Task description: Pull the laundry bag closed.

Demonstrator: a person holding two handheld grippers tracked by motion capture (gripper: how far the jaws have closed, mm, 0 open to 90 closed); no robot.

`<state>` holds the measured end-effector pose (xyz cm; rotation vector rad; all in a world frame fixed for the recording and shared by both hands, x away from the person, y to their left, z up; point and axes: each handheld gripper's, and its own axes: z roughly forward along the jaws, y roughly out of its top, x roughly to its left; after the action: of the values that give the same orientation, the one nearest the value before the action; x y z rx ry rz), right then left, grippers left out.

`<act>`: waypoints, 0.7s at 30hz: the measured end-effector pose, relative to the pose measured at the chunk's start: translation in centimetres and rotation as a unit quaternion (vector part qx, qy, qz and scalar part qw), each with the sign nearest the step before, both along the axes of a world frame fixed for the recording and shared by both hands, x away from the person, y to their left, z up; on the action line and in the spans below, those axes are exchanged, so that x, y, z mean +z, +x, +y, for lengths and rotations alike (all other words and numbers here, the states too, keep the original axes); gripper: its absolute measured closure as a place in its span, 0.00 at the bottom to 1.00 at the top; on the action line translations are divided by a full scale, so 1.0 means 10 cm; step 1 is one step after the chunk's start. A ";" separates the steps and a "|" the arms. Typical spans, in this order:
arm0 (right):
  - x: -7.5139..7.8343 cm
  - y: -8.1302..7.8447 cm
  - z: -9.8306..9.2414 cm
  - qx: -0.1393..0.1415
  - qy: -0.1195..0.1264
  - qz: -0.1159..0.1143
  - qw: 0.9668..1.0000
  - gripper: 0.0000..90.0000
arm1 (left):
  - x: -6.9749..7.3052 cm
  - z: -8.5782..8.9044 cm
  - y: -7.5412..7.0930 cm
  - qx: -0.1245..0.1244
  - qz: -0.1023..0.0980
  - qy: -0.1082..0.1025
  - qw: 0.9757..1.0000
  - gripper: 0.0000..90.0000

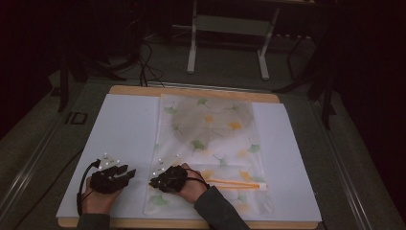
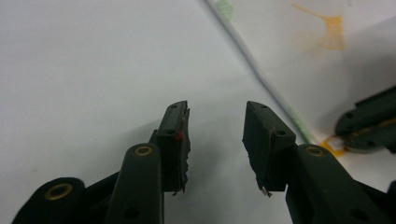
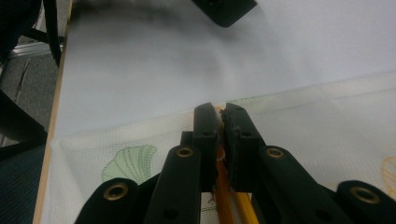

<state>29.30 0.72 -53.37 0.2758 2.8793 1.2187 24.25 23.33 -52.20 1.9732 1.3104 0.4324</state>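
A white mesh bag (image 1: 210,139) printed with green and orange leaves lies flat on a white sheet (image 1: 127,124). Its orange zipper (image 1: 237,182) runs across the near end. My right gripper (image 1: 155,182) sits at the bag's near left edge, and in the right gripper view it (image 3: 220,112) is shut on the zipper pull, with the orange zipper (image 3: 229,200) running back between the jaws. My left gripper (image 1: 130,173) rests just left of the bag on the sheet. The left gripper view shows it (image 2: 217,109) open and holding nothing, the bag's edge (image 2: 261,77) running beside it.
The sheet covers a wooden tabletop (image 1: 191,91). Beyond it are a dark floor, cables and a white metal frame (image 1: 230,28). The right gripper's black tip (image 2: 369,123) shows at the right of the left gripper view.
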 end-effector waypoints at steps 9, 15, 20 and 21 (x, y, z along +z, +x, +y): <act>0.02 0.00 -0.03 -0.003 0.005 0.002 1.000 0.94 | 0.00 -0.07 -0.09 -0.026 0.025 -0.025 0.999 0.66; 0.05 -0.01 -0.06 -0.007 0.009 0.000 1.000 0.94 | -0.01 -0.11 -0.13 -0.050 0.044 -0.047 0.997 0.65; 0.05 0.00 -0.05 -0.004 0.007 -0.002 1.000 0.94 | -0.01 -0.10 -0.12 -0.066 0.059 -0.074 0.993 0.64; 0.06 0.00 -0.05 -0.004 0.007 -0.003 1.000 0.94 | -0.01 -0.12 -0.12 -0.071 0.062 -0.080 0.992 0.64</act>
<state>29.31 0.21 -52.78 0.2834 2.8622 1.2365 23.03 22.15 -52.30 1.9686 1.2290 0.1339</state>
